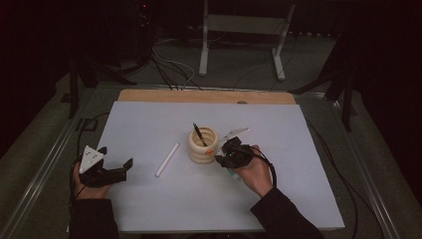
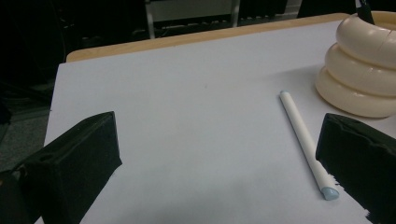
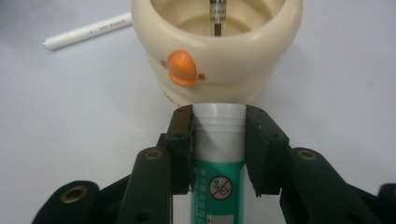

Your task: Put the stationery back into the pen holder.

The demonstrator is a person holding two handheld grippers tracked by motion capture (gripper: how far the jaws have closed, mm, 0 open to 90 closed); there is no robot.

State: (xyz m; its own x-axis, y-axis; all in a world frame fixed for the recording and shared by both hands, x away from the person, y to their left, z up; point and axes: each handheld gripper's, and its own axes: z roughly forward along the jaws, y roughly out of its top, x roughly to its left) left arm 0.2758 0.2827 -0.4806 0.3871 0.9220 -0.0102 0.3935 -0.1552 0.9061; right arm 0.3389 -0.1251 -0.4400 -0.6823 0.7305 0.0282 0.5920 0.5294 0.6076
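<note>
Gripping a green-and-white glue stick (image 3: 218, 154) by its white cap end, your right tongs (image 3: 218, 116) are pinched on it, cap just short of the cream ringed pen holder (image 3: 215, 51) on the table (image 1: 298, 149). Your left tongs (image 2: 219, 154) stand spread wide and hold nothing, resting near the white pen (image 2: 303, 140), which lies flat beside the holder. The holder contains one dark pen (image 1: 200, 134), standing tilted. Count: one holder, two pens, one glue stick.
</note>
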